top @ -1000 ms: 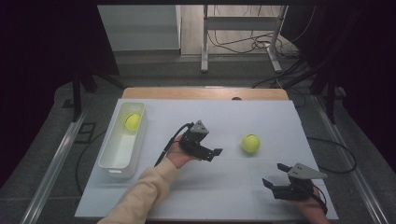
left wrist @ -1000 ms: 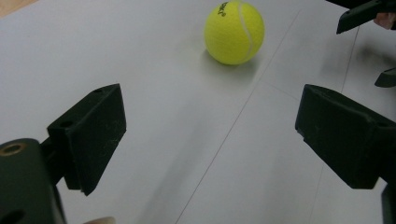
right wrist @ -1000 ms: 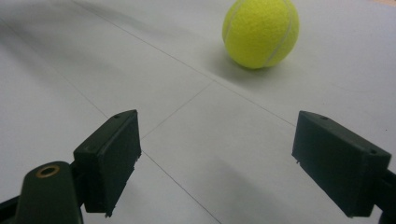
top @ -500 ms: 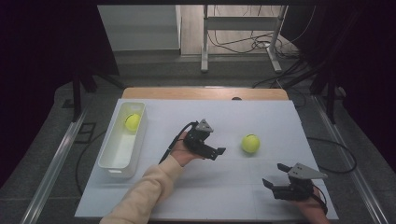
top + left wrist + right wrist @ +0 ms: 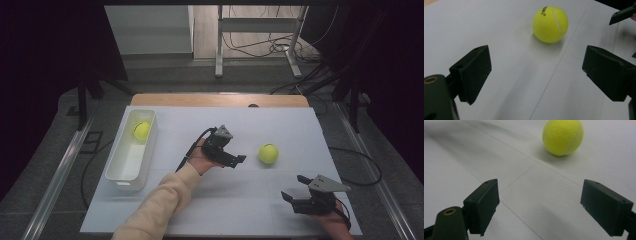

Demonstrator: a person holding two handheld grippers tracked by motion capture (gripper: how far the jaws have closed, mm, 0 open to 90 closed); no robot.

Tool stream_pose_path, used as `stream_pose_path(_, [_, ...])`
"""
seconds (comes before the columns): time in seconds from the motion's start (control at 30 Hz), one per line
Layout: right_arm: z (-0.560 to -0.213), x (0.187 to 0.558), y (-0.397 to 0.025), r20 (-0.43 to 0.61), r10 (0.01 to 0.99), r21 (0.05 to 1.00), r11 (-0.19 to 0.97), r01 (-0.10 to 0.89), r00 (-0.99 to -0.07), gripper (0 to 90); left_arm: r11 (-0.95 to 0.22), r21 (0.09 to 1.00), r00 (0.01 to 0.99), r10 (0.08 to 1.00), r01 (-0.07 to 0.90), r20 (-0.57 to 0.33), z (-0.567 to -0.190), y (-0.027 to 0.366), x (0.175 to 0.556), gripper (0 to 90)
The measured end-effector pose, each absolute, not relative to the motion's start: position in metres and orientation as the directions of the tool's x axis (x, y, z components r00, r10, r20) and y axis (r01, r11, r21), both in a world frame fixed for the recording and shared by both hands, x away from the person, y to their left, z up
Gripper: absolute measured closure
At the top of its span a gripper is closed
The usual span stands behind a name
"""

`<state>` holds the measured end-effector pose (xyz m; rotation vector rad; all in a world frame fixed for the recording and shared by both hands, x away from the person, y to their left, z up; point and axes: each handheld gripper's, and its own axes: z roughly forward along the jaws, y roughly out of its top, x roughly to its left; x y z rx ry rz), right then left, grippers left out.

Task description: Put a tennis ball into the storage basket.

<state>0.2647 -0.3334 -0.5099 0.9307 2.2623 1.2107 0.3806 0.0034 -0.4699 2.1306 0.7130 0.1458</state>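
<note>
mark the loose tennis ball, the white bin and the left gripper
tennis ball (image 5: 268, 154): high view, middle of the ball, on the table.
white bin (image 5: 121, 172): high view, its near bare floor.
left gripper (image 5: 239, 160): high view, midway between the open jaw tips, aimed at the ball.

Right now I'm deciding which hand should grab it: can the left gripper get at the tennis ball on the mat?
Probably yes. The left gripper is open and faces the tennis ball, with bare white mat between them.
</note>
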Motion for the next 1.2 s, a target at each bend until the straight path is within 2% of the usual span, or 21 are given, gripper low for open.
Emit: stream_pose_path(1.2, [-0.510, 0.265, -0.333, -0.042, 0.719, 0.839, 0.403, 0.367, -0.694, 15.6, -0.479, 0.760, 0.844, 0.510, 0.439, -0.166, -0.477, -0.033, 0.399, 11.3])
